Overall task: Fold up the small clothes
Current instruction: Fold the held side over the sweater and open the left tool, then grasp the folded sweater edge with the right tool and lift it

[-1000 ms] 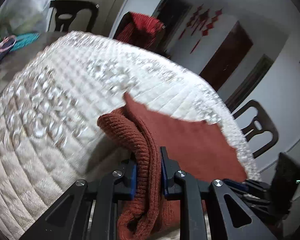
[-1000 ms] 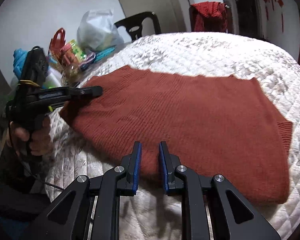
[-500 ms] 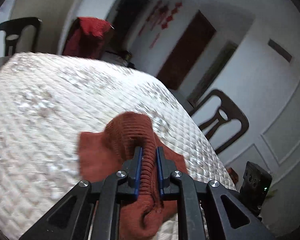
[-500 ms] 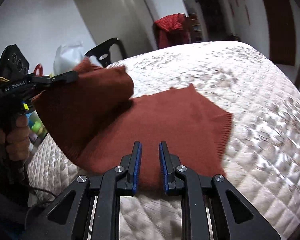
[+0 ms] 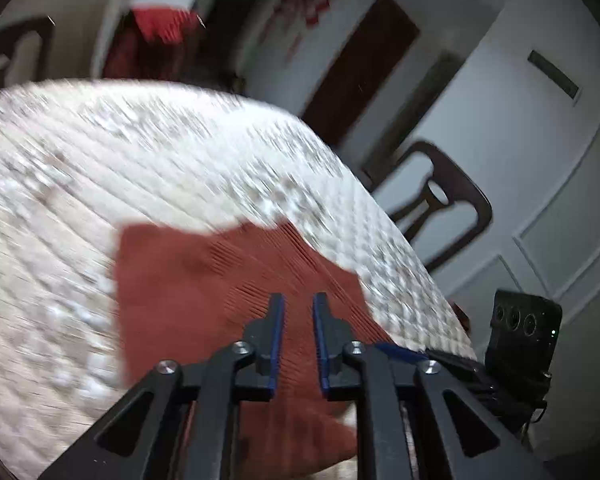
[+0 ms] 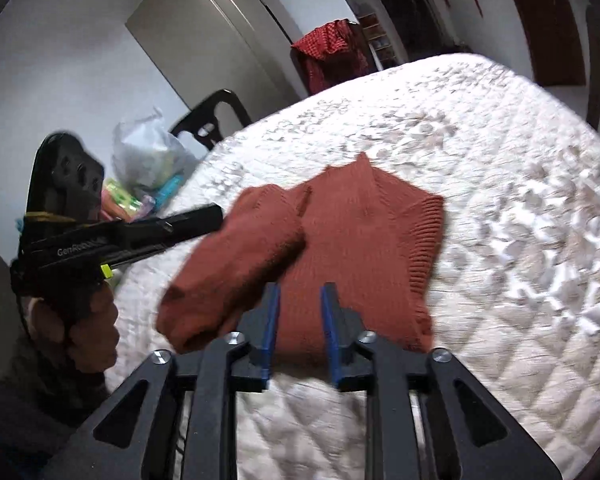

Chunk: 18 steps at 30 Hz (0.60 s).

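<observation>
Sweater (image 6: 340, 256) — a rust-red knit — lies near the front edge of the quilt (image 6: 500, 208), partly folded. From your right wrist view one flap is doubled over its left side and lies as a rounded roll, while the ribbed hem on the right lies flat and single. By that look, one fold has been brought across; at least one more fold and some smoothing seem left.

Nearest you, the right gripper (image 6: 298, 296) hovers low over the near edge of the sweater. Its jaws have just been opening, stand moderately apart, and hold nothing. In your left wrist view the left gripper (image 5: 298, 304) stands over the knit with its jaws narrowly parted, just opened a little; the cloth lies below and beyond them, and the pads do not appear to press on it.

To the left, your left hand (image 6: 80, 320) holds its gripper pointed at the rolled flap, the tip close beside it.

Beyond the sweater the quilt runs bare and wide — ample room to slide or flip cloth away from you or to the right. The quilt's left edge is nearer, with a plastic bag (image 6: 148, 152) and bright clutter just past it. Chairs (image 5: 440, 208) stand off the far sides, well apart, and a red cloth (image 6: 332, 56) hangs over something in the background.
</observation>
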Motion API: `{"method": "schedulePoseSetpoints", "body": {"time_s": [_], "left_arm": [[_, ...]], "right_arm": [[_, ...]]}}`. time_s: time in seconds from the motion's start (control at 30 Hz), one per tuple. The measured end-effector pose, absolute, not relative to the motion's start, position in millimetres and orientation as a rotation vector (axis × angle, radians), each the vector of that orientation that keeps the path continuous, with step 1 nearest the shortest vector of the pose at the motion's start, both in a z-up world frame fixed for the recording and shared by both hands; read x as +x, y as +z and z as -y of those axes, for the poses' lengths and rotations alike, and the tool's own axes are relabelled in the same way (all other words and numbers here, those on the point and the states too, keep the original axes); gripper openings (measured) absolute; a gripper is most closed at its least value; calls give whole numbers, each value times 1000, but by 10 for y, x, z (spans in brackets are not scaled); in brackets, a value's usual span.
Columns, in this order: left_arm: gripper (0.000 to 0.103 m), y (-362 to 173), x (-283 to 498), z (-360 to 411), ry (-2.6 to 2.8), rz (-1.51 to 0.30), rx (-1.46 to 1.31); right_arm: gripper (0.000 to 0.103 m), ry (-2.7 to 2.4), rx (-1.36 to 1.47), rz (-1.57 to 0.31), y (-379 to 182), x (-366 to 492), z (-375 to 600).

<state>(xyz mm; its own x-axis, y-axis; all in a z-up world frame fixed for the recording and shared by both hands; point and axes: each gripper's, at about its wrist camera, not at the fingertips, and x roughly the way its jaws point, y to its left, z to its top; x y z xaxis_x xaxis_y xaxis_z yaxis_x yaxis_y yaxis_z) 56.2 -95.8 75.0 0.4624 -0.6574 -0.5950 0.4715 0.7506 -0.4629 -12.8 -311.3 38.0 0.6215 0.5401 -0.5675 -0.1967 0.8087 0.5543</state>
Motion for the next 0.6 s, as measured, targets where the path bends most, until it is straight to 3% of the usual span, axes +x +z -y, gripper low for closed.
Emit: {"method": "schedulePoseSetpoints", "body": {"time_s": [0.07,0.6], "left_arm": [[21,783,537,784,-646,-804,-229],[21,290,443,427,-561,-866,-226]], "right_arm": [[54,494,526,-800,357,-89,3066],[54,586,530,-942,239,407,2501]]}}
